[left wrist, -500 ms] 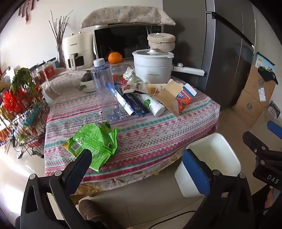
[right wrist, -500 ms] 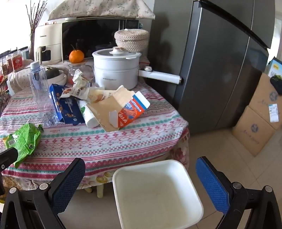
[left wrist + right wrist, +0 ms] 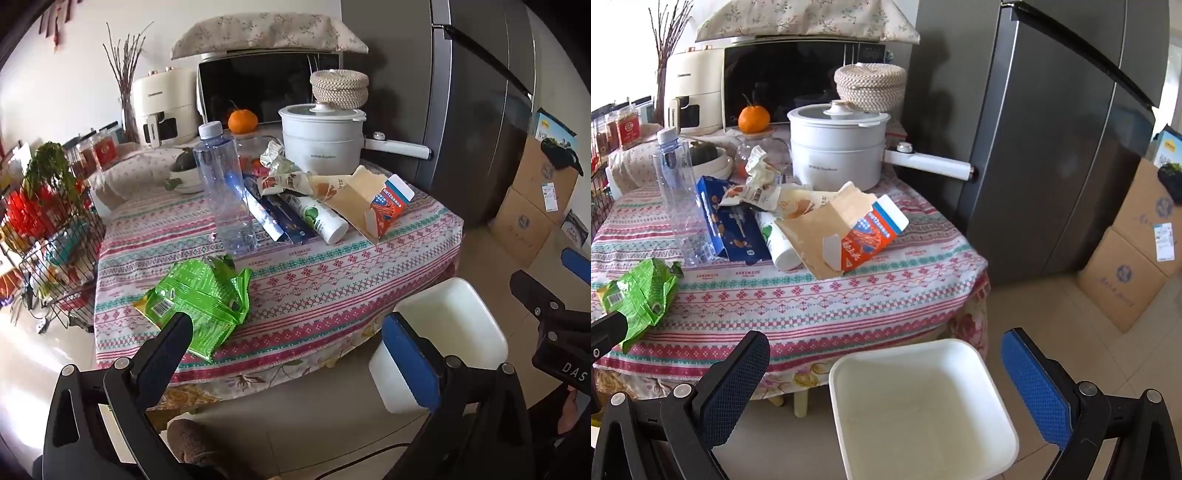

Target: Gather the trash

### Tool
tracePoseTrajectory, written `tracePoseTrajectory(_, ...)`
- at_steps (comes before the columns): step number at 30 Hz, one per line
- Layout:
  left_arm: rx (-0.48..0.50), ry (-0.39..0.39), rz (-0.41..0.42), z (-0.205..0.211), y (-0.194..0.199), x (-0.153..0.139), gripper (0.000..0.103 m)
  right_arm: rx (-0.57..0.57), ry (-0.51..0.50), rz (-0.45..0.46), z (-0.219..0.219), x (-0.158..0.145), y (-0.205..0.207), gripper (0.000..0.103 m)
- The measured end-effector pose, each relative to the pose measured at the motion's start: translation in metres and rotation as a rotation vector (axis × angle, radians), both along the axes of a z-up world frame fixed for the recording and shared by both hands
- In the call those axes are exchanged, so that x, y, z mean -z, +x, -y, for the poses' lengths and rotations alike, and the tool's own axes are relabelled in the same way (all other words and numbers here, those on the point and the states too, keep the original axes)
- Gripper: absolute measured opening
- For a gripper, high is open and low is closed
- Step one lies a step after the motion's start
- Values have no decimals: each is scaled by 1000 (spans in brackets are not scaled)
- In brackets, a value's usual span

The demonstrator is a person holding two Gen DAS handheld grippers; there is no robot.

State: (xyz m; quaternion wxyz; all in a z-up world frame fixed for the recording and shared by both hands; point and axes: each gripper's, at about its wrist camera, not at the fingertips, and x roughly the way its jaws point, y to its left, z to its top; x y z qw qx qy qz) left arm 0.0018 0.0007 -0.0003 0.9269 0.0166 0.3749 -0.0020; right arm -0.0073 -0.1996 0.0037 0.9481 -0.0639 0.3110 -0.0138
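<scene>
Trash lies on a round table with a patterned cloth (image 3: pixel 295 288): a crumpled green wrapper (image 3: pixel 201 295) near the front edge, an empty clear bottle (image 3: pixel 225 192) standing upright, a blue snack pack (image 3: pixel 275 216), a white tube (image 3: pixel 321 218), crumpled wrappers (image 3: pixel 280 173) and a torn orange-and-blue carton (image 3: pixel 380 208). A white square bin (image 3: pixel 919 406) stands on the floor by the table. My left gripper (image 3: pixel 288 354) is open, its left finger just in front of the green wrapper. My right gripper (image 3: pixel 886 373) is open above the bin, holding nothing.
At the table's back stand a white pot (image 3: pixel 321 142) with a long handle, an orange (image 3: pixel 242 120), a bowl (image 3: pixel 184 173), a microwave (image 3: pixel 266 88) and an air fryer (image 3: pixel 164 107). A wire rack (image 3: pixel 48 236) stands left, a grey fridge (image 3: pixel 1052 147) and cardboard boxes (image 3: pixel 1134 258) right.
Both grippers have edged slightly toward the table; the left finger now overlaps the green wrapper's near edge. Nothing was picked up.
</scene>
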Motion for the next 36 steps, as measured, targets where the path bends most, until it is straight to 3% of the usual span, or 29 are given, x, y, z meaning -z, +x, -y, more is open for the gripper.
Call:
tracePoseTrajectory(13,2,8,-4,-16,-4,-5,103,-7,23,16,14,-2,0,103)
tracePoseTrajectory(14,3,11,-1,-2,-2,-2,103,-8,23,17,14,-3,0,103)
tracePoseTrajectory(36,3,16,2,-5,-1,1,103,-7,28,21,14,-5,0,103)
